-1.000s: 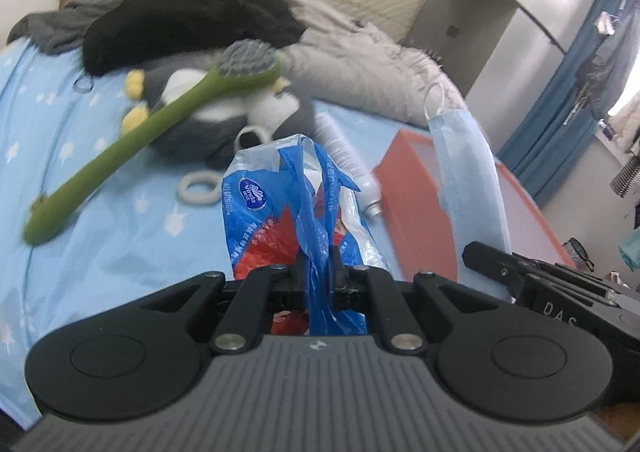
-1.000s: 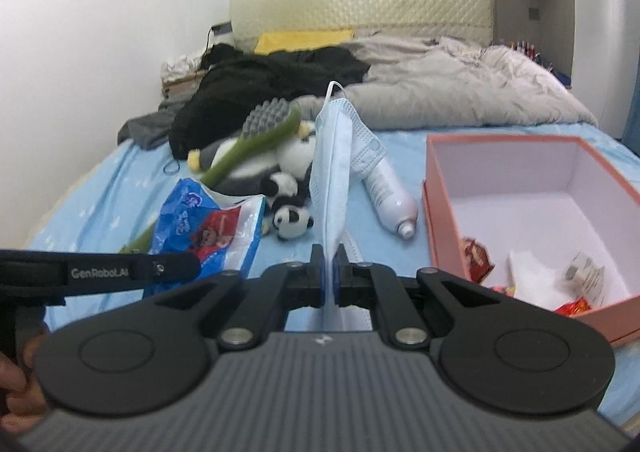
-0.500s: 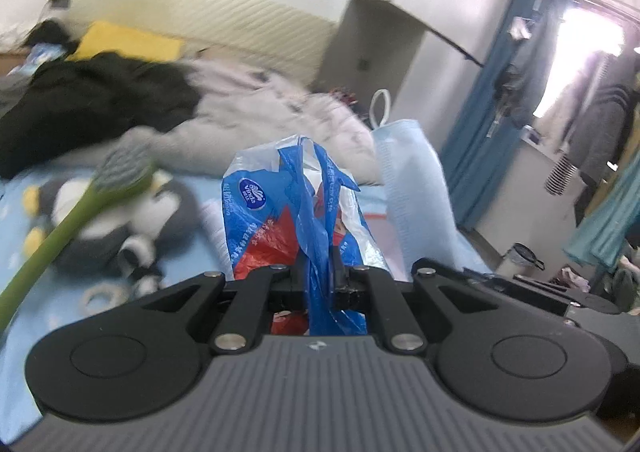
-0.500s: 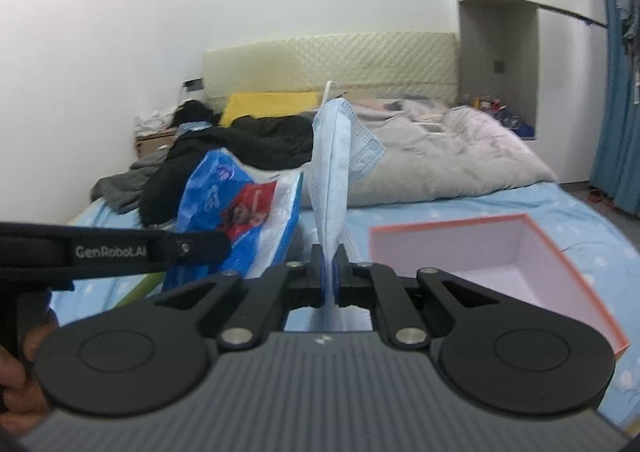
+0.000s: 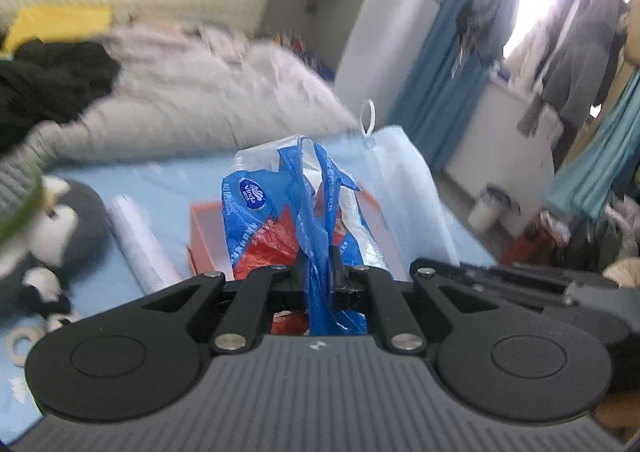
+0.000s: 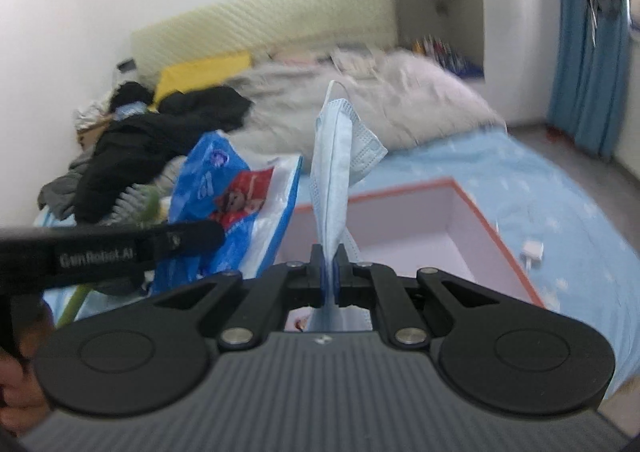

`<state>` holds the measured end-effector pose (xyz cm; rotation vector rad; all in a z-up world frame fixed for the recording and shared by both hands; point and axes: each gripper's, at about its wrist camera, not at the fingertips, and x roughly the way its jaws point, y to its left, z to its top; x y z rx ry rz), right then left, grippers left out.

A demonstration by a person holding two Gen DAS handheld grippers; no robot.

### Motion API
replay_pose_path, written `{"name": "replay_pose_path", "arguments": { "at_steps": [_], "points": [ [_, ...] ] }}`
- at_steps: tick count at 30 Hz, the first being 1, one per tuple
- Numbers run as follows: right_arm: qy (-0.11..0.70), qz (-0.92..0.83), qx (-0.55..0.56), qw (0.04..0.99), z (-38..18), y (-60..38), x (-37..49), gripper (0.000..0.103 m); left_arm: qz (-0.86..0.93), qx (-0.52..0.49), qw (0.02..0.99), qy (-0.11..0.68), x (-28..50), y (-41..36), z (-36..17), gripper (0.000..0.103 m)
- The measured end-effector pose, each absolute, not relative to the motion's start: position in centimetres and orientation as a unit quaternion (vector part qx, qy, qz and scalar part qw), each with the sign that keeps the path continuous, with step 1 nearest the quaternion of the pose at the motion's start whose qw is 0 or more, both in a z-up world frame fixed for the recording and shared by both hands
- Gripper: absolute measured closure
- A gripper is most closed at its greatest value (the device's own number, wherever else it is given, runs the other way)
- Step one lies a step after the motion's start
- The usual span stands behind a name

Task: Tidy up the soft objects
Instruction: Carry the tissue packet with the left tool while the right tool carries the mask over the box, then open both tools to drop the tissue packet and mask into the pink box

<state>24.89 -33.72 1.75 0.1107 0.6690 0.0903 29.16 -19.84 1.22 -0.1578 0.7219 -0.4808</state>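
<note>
My left gripper (image 5: 320,284) is shut on a blue, white and red plastic tissue pack (image 5: 280,224), held up over the bed. My right gripper (image 6: 330,264) is shut on a light blue face mask (image 6: 334,172), which stands upright from the jaws. Below and ahead of both lies an orange box (image 6: 492,220) with a pale lilac inside, open at the top. From the right wrist view the tissue pack (image 6: 232,196) hangs just left of the mask, with the left gripper's arm across the lower left. The mask (image 5: 408,188) shows right of the pack in the left wrist view.
A grey and white plush penguin (image 5: 36,236), a white bottle (image 5: 140,244) and a small ring (image 5: 20,340) lie on the blue star-print sheet (image 6: 560,204). Black clothing (image 6: 160,144) and a grey duvet (image 5: 192,100) are heaped by the headboard. Blue curtains hang at the right.
Both grippers have risen and swung right toward the orange box, carrying the tissue pack and the mask. The green brush and plush toys have slid to the left edge of view.
</note>
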Motion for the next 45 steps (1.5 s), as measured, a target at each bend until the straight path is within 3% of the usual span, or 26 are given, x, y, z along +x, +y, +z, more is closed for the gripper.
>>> {"name": "replay_pose_path", "arguments": {
  "at_steps": [10,20,22,23,25,45],
  "points": [
    [0.467,-0.015,0.102,0.878,-7.0,-39.0,30.4,0.096,-0.228,-0.052,0.852,0.468,37.0,-24.6,-7.1,0.093],
    [0.506,-0.031,0.113,0.854,-10.0,-40.6,31.7,0.094,-0.224,-0.045,0.825,0.516,40.0,-26.2,-11.4,0.093],
    [0.509,-0.032,0.1,0.854,-10.0,-40.5,31.8,0.092,-0.223,-0.043,0.823,0.521,39.7,-26.2,-11.4,0.089],
    [0.51,-0.032,0.099,0.854,-10.0,-40.6,31.8,0.09,-0.219,-0.041,0.823,0.523,39.7,-26.2,-11.4,0.079],
    [0.51,-0.031,0.104,0.853,-9.9,-41.0,31.8,0.075,-0.215,-0.039,0.828,0.516,39.3,-26.0,-11.0,0.067],
    [0.355,0.018,0.104,0.929,-2.2,-38.4,23.5,0.075,-0.207,-0.031,0.906,0.368,29.0,-20.3,-3.3,0.065]
  ]
}}
